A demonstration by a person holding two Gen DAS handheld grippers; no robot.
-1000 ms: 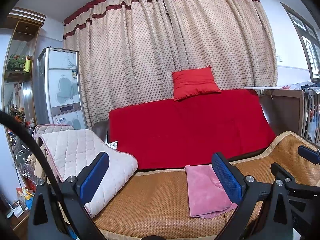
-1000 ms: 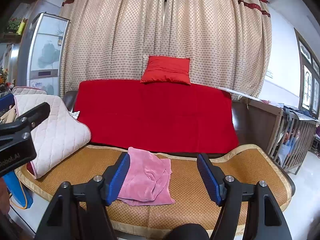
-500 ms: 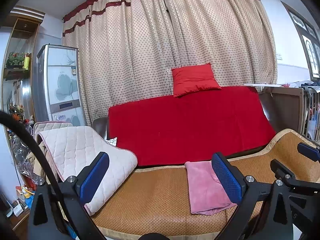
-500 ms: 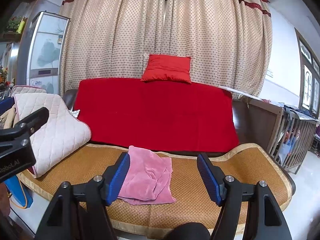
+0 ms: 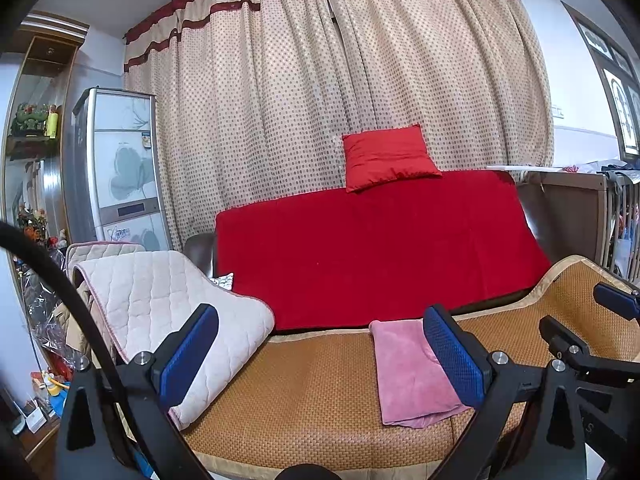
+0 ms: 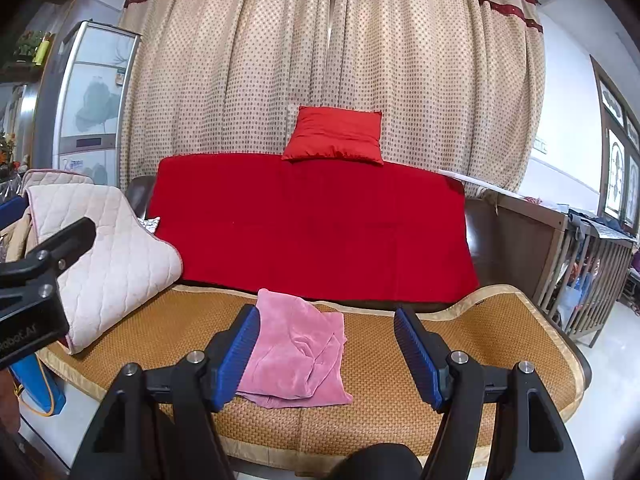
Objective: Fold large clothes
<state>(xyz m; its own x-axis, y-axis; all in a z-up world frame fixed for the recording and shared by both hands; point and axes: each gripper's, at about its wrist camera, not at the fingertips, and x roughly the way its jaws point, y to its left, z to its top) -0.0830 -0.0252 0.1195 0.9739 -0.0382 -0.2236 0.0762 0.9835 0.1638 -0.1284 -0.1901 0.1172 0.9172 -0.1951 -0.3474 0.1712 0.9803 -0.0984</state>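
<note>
A pink garment (image 5: pixel 408 372) (image 6: pixel 296 356) lies bunched and roughly folded on the woven mat (image 5: pixel 312 392) (image 6: pixel 384 400) covering the sofa seat. My left gripper (image 5: pixel 320 356) hovers short of the sofa's front edge, open, with nothing between its blue pads (image 5: pixel 188 356). My right gripper (image 6: pixel 326 356) is open too, held in front of the sofa; the pink garment shows beyond its left pad (image 6: pixel 236 356), not touched. The right gripper's arm appears at the right edge of the left wrist view (image 5: pixel 576 352).
A quilted cream cover (image 5: pixel 172 316) (image 6: pixel 108 252) drapes over the sofa's left arm. A red throw (image 5: pixel 376 256) (image 6: pixel 312 232) covers the backrest with a red cushion (image 5: pixel 384 156) (image 6: pixel 334 136) on top. A cabinet (image 5: pixel 116 168) stands left, a wooden railing (image 6: pixel 588 276) right.
Both views have tilted slightly, so the sofa sits a little lower in frame. Both grippers stay open and the pink garment has not moved.
</note>
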